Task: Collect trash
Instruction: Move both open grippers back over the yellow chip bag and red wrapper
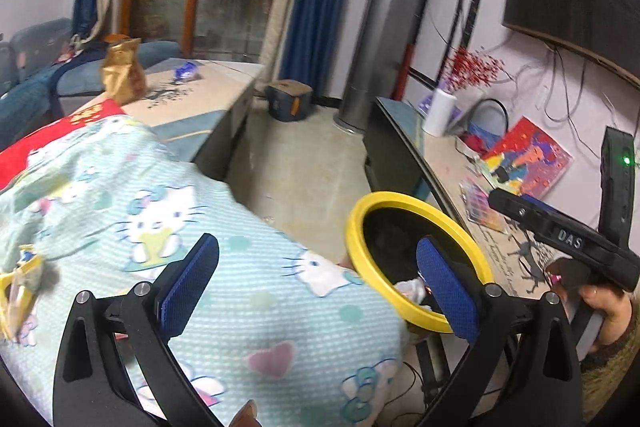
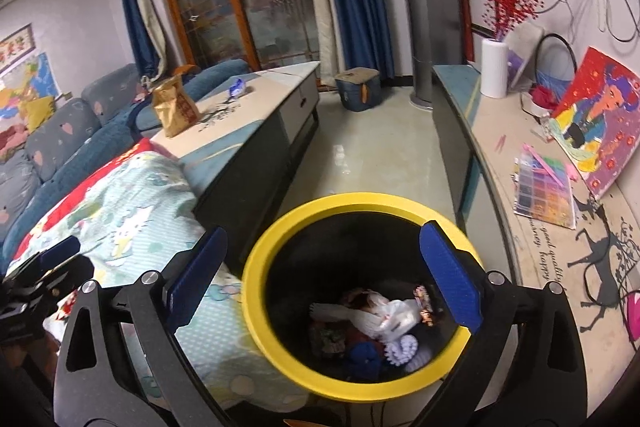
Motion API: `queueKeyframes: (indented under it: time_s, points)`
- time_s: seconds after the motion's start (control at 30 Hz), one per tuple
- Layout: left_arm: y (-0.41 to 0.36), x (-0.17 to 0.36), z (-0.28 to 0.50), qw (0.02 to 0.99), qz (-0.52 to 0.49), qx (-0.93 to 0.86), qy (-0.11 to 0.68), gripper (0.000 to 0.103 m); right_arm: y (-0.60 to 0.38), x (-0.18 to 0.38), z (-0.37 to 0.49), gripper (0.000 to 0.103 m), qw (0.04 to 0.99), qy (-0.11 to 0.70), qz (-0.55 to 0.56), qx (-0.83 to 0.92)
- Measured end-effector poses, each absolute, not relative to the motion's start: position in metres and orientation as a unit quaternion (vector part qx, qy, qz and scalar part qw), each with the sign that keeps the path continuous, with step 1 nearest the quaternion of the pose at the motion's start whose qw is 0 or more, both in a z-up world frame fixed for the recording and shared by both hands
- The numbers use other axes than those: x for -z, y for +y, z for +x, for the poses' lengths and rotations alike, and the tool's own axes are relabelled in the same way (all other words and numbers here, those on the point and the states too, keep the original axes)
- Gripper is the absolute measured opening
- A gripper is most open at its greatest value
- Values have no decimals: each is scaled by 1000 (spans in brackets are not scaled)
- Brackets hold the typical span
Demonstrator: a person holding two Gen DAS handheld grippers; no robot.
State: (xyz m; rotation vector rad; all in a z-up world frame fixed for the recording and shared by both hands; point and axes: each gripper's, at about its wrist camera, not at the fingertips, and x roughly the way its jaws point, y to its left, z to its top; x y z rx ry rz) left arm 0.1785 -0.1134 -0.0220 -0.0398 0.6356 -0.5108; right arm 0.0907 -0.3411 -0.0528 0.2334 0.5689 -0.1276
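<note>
Left hand-held gripper (image 1: 318, 291): you hold it spread wide with nothing between the blue pads, above a cartoon-cat blanket (image 1: 224, 267).
Right hand-held gripper (image 2: 322, 287): you hold it spread wide too, empty, aimed down into the bin (image 2: 280, 227); its right pad overlaps the yellow rim at 3 o'clock.
Bin: black inside, yellow-rimmed, standing on the floor (image 2: 372, 147) just beside the blanket; crumpled white paper and wrappers (image 2: 384, 315) lie at the bottom.
Trash still out: a gold snack bag (image 2: 176, 107) and a blue wrapper (image 2: 237, 87) sit on the low tabletop (image 2: 264, 115) at 11 o'clock in the right wrist view.
Room: blue sofa at 9 o'clock, glass doors and blue curtains at 12, a second tabletop (image 2: 500, 155) with a painting, colour tray and white roll at 2 o'clock.
Open room: a bare strip of floor runs between the two tabletops, from the bin toward 12 o'clock.
</note>
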Motion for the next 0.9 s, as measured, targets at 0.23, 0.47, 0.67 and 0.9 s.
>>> queueKeyframes:
  time_s: [0.23, 0.47, 0.67, 0.9]
  points:
    - [-82, 17, 176, 930, -32, 215, 297, 96, -312, 50, 90, 89, 957, 271, 102, 34]
    - [-49, 17, 172, 939, -41, 184, 286, 96, -278, 52, 91, 89, 956, 279, 92, 0]
    - [-17, 15, 171, 947, -52, 153, 278, 96, -247, 55, 94, 89, 953, 288, 84, -32]
    - [21, 20, 171, 952, -67, 111, 277, 96, -205, 59, 103, 89, 947, 305, 70, -75]
